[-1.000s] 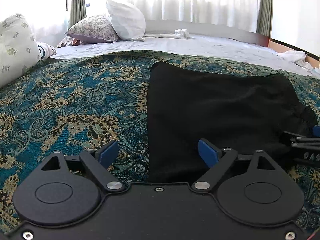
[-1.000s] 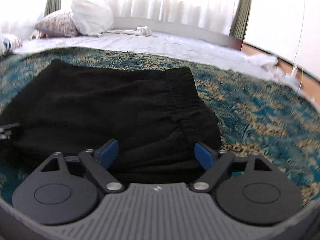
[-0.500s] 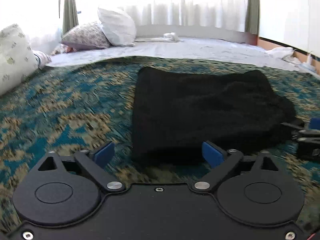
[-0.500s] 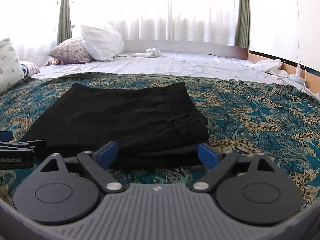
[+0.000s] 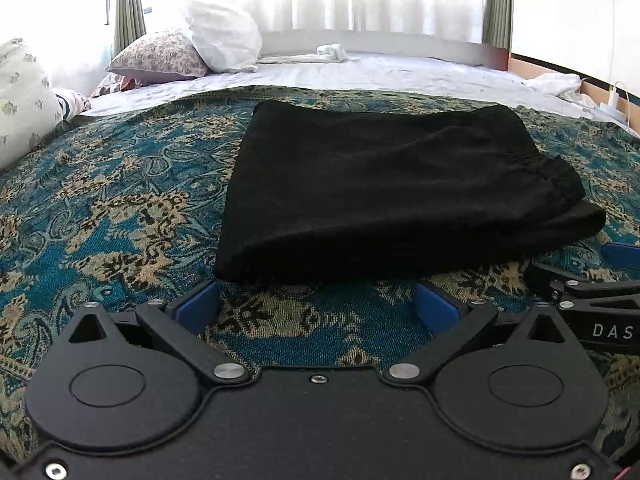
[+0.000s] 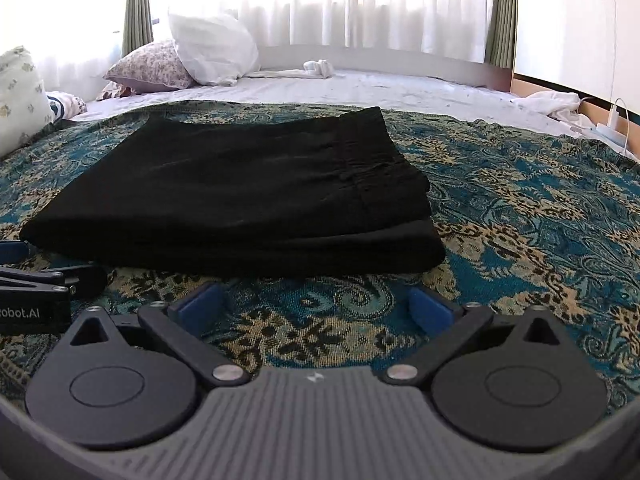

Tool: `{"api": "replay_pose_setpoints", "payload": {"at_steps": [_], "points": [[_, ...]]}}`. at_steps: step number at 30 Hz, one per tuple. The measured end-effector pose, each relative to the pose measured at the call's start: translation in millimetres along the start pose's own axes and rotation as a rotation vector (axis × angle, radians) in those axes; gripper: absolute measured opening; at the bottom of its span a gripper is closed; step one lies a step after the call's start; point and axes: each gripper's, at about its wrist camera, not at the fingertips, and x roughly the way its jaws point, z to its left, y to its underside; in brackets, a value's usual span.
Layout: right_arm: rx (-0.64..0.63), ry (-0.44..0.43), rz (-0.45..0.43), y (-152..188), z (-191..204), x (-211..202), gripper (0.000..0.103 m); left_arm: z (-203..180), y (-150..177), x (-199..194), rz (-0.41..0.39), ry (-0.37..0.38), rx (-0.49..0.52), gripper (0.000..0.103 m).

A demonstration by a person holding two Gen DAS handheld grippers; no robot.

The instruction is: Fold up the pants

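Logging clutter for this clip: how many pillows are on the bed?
3: a white pillow leaning at the far left, a floral pillow beside it, and a pale flowered pillow at the left edge. More could lie out of frame.

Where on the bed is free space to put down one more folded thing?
Free: the patterned blanket left of the black pants, up to the floral pillow; the blanket right of the pants; the white sheet behind. Crowded: the near strip, where the left gripper and right gripper stand open.
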Motion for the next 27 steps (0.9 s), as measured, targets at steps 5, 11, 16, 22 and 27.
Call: {"api": "replay_pose_setpoints", "payload": {"at_steps": [5,11,16,22,27], "points": [[-0.01,0.01,-0.004,1.4,1.8,-0.1,0.103,0.4,0.4,0.2,-0.002,-0.002,-0.013,0.103],[-0.011,0.014,0.001,1.2,2.9,0.5,0.103,-0.3,1.6,-1.0,-0.008,-0.005,-0.013,0.103],[-0.012,0.014,0.0,1.3,2.5,0.7,0.103,0.2,2.3,-1.5,-0.009,-0.004,-0.008,0.103],[-0.012,0.013,0.0,1.3,2.5,0.7,0.103,0.1,1.8,-1.2,-0.006,-0.002,-0.009,0.103],[-0.012,0.013,0.0,1.4,2.5,0.5,0.103,0.2,1.7,-1.1,-0.008,-0.001,-0.008,0.103]]}}
